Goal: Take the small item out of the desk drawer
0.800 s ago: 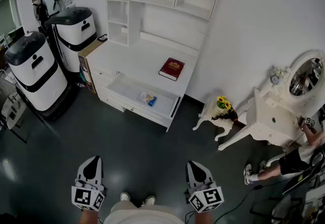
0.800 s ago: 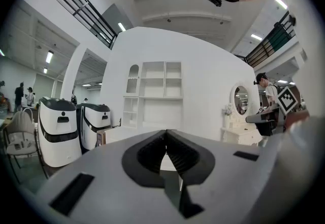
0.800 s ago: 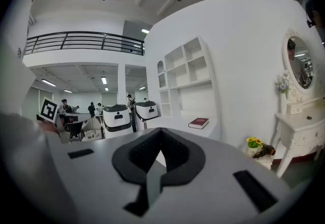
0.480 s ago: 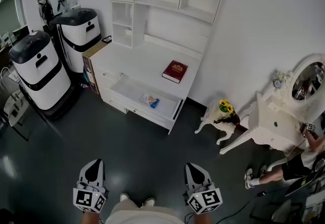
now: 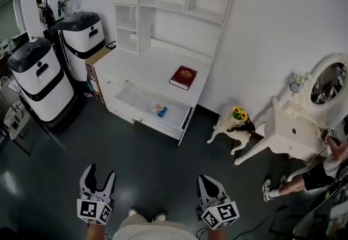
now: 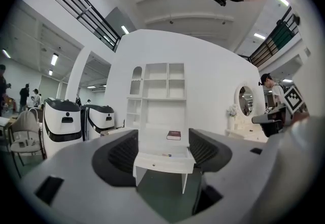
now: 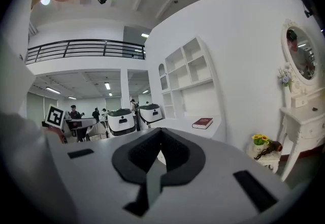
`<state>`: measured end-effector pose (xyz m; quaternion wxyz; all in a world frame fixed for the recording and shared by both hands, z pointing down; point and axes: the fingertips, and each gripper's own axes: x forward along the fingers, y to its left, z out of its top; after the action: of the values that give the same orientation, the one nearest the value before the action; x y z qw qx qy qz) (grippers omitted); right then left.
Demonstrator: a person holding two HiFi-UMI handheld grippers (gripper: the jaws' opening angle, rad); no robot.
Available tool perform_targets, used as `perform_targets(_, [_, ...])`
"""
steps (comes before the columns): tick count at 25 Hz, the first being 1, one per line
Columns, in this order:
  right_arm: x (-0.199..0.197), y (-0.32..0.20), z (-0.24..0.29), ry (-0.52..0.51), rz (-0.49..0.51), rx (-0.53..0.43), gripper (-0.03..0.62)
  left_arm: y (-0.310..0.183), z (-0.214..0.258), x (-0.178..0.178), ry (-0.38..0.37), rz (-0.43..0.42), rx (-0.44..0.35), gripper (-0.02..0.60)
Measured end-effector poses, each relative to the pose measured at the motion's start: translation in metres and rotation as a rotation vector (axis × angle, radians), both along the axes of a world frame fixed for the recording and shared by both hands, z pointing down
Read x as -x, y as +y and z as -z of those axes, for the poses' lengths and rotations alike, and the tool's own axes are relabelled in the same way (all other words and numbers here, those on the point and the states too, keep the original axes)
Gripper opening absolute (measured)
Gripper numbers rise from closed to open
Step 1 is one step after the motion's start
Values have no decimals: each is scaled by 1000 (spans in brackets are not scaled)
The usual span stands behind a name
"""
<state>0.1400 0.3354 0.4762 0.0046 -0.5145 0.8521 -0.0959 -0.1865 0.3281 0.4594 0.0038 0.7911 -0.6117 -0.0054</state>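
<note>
The head camera is looking steeply down, catching the left gripper (image 5: 100, 172) and right gripper (image 5: 206, 180) at its bottom edge and the white desk (image 5: 147, 65) well ahead. The left gripper camera is facing the desk squarely from afar, the right one obliquely; all three are sharing the red book (image 5: 184, 77).

From my station I count two grippers: the left gripper (image 5: 99, 174) and the right gripper (image 5: 207, 180). There is one desk (image 5: 147, 67), with one open drawer (image 5: 135, 99), and one small item (image 5: 157, 109) in that drawer. One book (image 5: 183, 77) lies on the desk top. I see two machines (image 5: 41, 78) (image 5: 82, 37) and one box (image 5: 93, 65). To the right I get one dressing table (image 5: 296, 130), one mirror (image 5: 328, 82), one stool (image 5: 225, 127) and one bunch of flowers (image 5: 238, 112). I count three bystanders (image 5: 42, 11) (image 5: 64, 0) (image 5: 321, 168), and two shoes (image 5: 133, 211) (image 5: 160, 215) at the bottom edge.
</note>
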Motion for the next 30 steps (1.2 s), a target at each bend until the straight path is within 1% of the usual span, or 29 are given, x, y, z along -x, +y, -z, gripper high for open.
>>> perform_targets(2, [-4,0,-1,-1,-7,4,9,-4,-2,2,-9,18,-9,349])
perform_targets(6, [-8,-2,-3,-3,-9,6,9,-9,4,1,-1,27,-38,470])
perform_targets(9, [-8,-11,-4,-7,-4,9,9,-14,9,-3,-2,16,-31,509])
perform_targets(15, [6,-29,-5,2,31,11,9,-26,-12,4,13,27,17,520])
perform_targets(17, [5,-37,-9,12,27,24,9,-38,-20,3,20,22,31,520])
perform_targets(20, [-1,-54,-14,24,3,48,9,-65,-30,-2,21,-8,42,520])
perform_targets(25, [-1,-106,-25,40,-41,77,9,-134,-47,-9,29,-69,72,520])
perform_targets(30, [24,-194,-24,60,-47,104,9,-229,-54,-1,43,-118,96,518])
